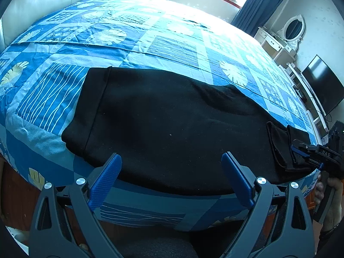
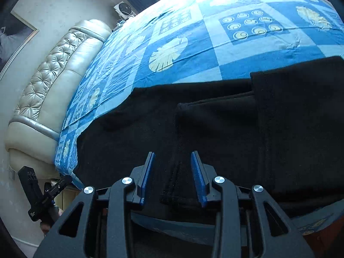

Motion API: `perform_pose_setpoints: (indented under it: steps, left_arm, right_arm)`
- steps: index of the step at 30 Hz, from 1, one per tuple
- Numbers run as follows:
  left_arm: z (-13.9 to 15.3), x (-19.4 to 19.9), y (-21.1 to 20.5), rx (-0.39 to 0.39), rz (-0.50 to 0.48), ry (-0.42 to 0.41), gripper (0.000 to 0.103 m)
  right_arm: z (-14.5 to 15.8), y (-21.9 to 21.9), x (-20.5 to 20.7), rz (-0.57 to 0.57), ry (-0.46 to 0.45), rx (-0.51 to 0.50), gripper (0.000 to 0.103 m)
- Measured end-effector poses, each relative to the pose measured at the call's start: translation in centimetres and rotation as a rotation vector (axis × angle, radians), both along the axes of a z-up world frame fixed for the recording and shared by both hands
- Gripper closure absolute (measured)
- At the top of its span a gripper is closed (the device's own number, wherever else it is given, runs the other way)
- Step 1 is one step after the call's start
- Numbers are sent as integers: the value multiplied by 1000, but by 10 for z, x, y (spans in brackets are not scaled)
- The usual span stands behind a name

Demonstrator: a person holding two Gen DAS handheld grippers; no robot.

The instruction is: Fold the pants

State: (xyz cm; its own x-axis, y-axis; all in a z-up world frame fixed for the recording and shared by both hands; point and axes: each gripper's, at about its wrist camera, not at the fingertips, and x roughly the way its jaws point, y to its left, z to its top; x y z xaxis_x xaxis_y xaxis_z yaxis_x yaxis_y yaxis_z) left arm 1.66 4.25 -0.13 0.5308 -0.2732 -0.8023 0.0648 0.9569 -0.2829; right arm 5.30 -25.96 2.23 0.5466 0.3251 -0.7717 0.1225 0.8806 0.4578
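pants (image 1: 167, 124): black, spread flat across centre frame for folding
left gripper (image 1: 172, 172): spread wide, empty, waiting at near hem
right gripper (image 2: 173, 172): parted, cuff (image 2: 172, 185) between pads, unpinched

I see the pants (image 1: 163, 118) are plain black, with no pattern on them. Under them the bedsheet (image 1: 137, 43) is a patchwork of dark blue and light blue squares; some carry pale yellow leaves, some white wavy stripes, some small rings. My left gripper (image 1: 171, 179) and my right gripper (image 2: 172, 177) both have blue ribbed pads on dark grey frames. The headboard (image 2: 53, 81) is cream with tufted, buttoned padding. The curtains (image 1: 260, 2) are dark blue.
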Motion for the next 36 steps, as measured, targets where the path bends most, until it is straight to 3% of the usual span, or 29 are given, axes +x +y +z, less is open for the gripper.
perform_pose_setpoints:
  steps: [2, 4, 13, 15, 21, 26, 31, 33, 36]
  left_arm:
    - [-2, 1, 1, -11, 4, 8, 9]
    - [-3, 2, 1, -19, 5, 14, 9]
    - [-4, -2, -6, 8, -17, 8, 9]
    - [-4, -1, -5, 4, -14, 10, 9]
    - [-5, 1, 0, -24, 3, 25, 9]
    - [-5, 0, 0, -27, 7, 24, 9]
    - [-5, 1, -1, -25, 4, 27, 9]
    - [-6, 0, -1, -22, 3, 28, 9]
    - [-6, 1, -1, -22, 3, 27, 9]
  right_arm:
    - [16, -6, -5, -25, -16, -194, 48]
    - [15, -11, -3, -30, 25, -329, 48]
    - [-37, -10, 9, 26, 185, -489, 49]
    - [-42, -11, 8, 20, 191, -499, 60]
    - [-31, -34, 5, -65, 163, -297, 91]
    - [-19, -30, 3, -89, 108, -165, 93]
    - [-19, 2, 5, -13, 91, -15, 94]
    - [-25, 20, 7, 31, 106, 39, 99]
    - [-34, 43, 10, 62, 130, -44, 99]
